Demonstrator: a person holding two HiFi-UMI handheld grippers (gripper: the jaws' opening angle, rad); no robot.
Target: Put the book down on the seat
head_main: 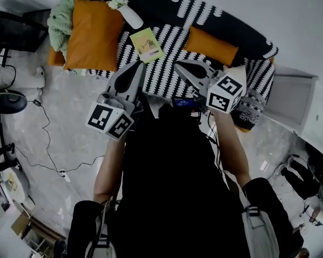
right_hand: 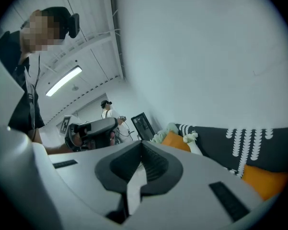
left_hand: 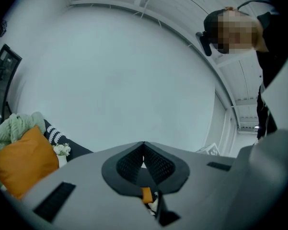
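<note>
The person's dark torso (head_main: 172, 187) fills the near side, facing the striped sofa (head_main: 215, 20). The left gripper (head_main: 139, 65) and right gripper (head_main: 179, 65) are empty, jaws pressed together. The book (head_main: 146, 43) lies flat on the seat (head_main: 172, 39), just beyond them.

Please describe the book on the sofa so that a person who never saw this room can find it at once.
Find the black sofa with white stripes against the wall. On its seat, between the large orange cushion and the smaller orange cushion, close to the white vase of flowers, lies the book. It is the only thin, flat thing there, with a pale yellow-green cover.
</note>
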